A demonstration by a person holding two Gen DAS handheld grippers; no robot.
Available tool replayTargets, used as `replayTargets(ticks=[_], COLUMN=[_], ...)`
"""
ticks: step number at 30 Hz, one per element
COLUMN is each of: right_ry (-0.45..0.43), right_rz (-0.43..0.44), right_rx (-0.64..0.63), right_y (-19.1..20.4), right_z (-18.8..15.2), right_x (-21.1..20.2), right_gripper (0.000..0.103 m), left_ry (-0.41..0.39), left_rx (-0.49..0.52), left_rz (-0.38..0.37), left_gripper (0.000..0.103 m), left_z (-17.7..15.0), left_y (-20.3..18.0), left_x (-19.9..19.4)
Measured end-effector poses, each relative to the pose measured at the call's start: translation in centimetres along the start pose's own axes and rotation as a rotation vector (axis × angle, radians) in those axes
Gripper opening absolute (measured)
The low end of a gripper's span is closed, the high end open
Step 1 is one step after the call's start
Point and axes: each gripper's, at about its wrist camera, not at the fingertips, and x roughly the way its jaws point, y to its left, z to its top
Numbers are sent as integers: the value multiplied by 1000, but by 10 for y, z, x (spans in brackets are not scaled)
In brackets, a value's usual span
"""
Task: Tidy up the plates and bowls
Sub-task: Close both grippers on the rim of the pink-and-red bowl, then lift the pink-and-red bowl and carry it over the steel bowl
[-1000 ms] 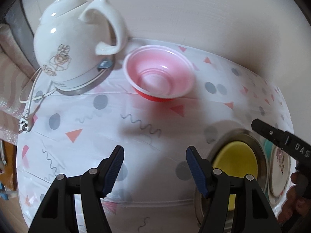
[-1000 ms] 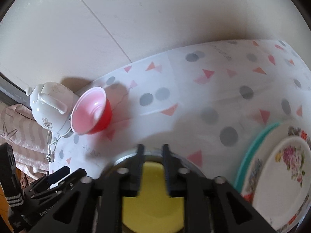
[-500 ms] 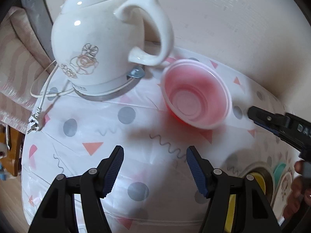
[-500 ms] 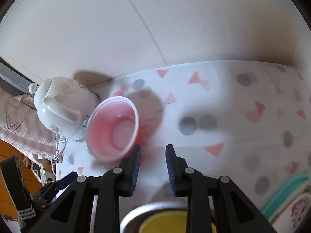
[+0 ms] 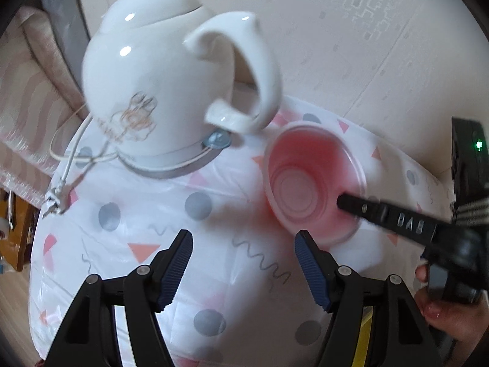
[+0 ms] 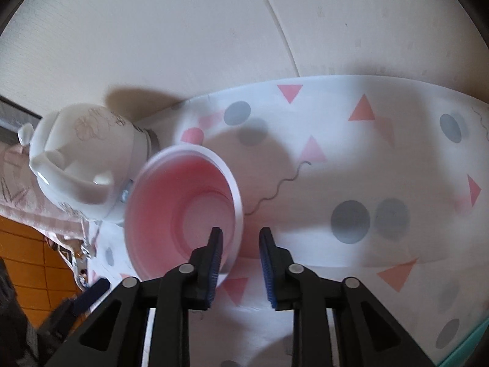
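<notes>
Your right hand-held gripper (image 6: 240,263) straddles the near rim of the pink bowl (image 6: 180,214), jaws closing, pads not yet pressing. The bowl sits on the patterned tabletop (image 6: 351,159) beside the white kettle (image 5: 159,91). Your left hand-held gripper (image 5: 243,267) hangs spread, empty.

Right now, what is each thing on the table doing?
Pink bowl: upright, empty, its near rim between the right tongs' fingers.
Right tongs: closing around that rim, pads not yet pressing.
Left tongs: open, holding nothing.
White kettle: upright on its base, lid on.
Kettle cord: unplugged, lying loose on the tablecloth.
</notes>
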Motion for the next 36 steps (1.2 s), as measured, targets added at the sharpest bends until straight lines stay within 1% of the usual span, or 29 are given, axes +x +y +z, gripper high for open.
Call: replayTargets(ticks=[3, 8, 14, 16, 17, 19, 21, 23, 24, 29, 36], right_ry=[1, -8, -14, -15, -16, -19, -22, -26, -30, -48, -85], right_rz=[-6, -7, -4, -7, -8, 1, 5, 2, 2, -4, 3], right_rx=[-25, -24, 24, 30, 34, 49, 59, 57, 57, 57, 71], right_y=[-5, -17, -34, -37, -38, -42, -43, -41, -41, -38, -39], right_z=[-4, -10, -15, -17, -18, -19, -19, -19, -19, -20, -23], right_x=[-5, -16, -21, -22, -23, -24, -24, -25, -25, -29, -42], right_gripper=[14, 13, 13, 13, 13, 13, 13, 13, 13, 13, 13], left_ry=[-6, -8, 18, 20, 25, 34, 37, 41, 43, 18, 2], left_rx=[29, 78, 118, 136, 146, 162, 164, 168, 173, 210, 210], left_rz=[-3, -13, -40, -54, -55, -64, -73, -81, -87, -97, -124], left_gripper=[70, 69, 58, 43, 41, 33, 28, 20, 14, 12, 12], left_z=[7, 11, 14, 13, 13, 12, 12, 10, 10, 8, 9], left_y=[-9, -25, -39, -44, -47, -50, -52, -54, -55, -61, -61], left_x=[6, 13, 26, 30, 31, 34, 36, 38, 38, 33, 21])
